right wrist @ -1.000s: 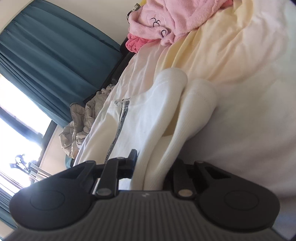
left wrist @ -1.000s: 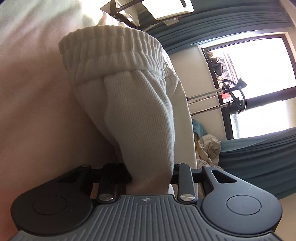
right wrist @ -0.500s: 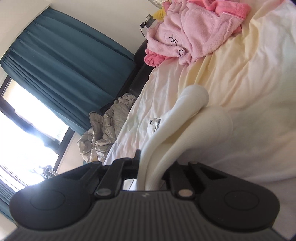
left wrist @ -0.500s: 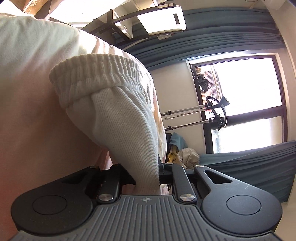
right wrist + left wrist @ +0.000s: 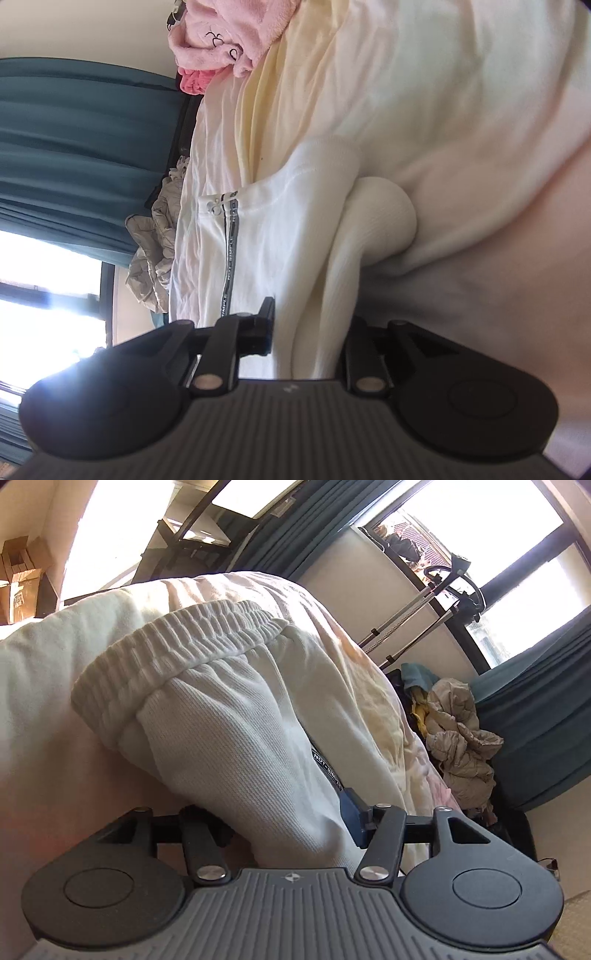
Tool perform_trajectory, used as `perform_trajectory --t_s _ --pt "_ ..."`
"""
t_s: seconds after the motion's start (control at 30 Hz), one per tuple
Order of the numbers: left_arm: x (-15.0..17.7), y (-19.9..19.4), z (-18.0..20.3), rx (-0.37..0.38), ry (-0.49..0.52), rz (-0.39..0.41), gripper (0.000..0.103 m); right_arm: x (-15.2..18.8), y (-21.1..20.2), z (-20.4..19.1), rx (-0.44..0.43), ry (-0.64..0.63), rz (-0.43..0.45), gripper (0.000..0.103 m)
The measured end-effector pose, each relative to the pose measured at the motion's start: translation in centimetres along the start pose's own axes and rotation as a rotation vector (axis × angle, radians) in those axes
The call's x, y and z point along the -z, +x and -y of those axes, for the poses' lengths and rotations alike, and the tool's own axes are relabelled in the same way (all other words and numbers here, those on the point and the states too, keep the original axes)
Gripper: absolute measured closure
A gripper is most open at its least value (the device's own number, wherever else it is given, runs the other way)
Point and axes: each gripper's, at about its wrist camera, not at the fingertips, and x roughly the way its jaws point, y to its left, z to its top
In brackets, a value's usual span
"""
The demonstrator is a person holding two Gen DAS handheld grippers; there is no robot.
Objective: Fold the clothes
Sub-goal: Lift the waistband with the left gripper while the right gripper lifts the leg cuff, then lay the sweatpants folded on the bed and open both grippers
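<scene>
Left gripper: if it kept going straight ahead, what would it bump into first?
Most likely the white ribbed garment. The left gripper is opening its fingers with that cloth between them, running ahead to the elastic cuff. The cream bedsheet lies beneath; depth is unclear.

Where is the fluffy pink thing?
In the right wrist view, the pink fleece garment lies at the top left, on the cream bedding beside the teal curtain.

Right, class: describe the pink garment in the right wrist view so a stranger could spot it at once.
Start at the pale yellow bedsheet that fills most of the view. Follow it to the far end, near the teal curtain, where the pink garment lies in a heap. It is the only pink, fluffy thing there, with black stitched marks; the clothes nearer the camera are white.
</scene>
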Motion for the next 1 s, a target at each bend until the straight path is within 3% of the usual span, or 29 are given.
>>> perform_trajectory --t_s 0.07,0.17,0.37,0.57,0.63,0.77,1.0 --pt "1.2 -1.7 2.4 -0.065 0.128 0.050 0.014 0.0 0.3 0.1 -0.006 -0.008 0.011 0.076" --pt "4.2 -4.0 6.0 -0.146 0.300 0.114 0.010 -0.2 0.9 0.2 -0.013 -0.022 0.018 0.071" --pt "11.1 -4.5 12.2 -0.097 0.584 0.150 0.009 -0.7 1.7 -0.4 -0.039 -0.104 0.058 0.069" --pt "14.4 -0.2 13.1 -0.097 0.667 0.043 0.009 -1.7 2.0 0.0 -0.062 -0.110 0.125 0.073" --pt "14.9 1.2 13.0 -0.116 0.678 0.007 0.009 -1.8 1.9 -0.3 -0.033 -0.148 0.155 0.086" --pt "15.1 3.5 12.5 -0.140 0.673 -0.069 0.009 -0.8 1.3 -2.0 0.006 -0.271 0.233 0.090" --pt "13.9 3.5 12.1 -0.101 0.635 -0.074 0.008 3.0 -0.2 -7.8 0.066 -0.566 0.351 0.094"
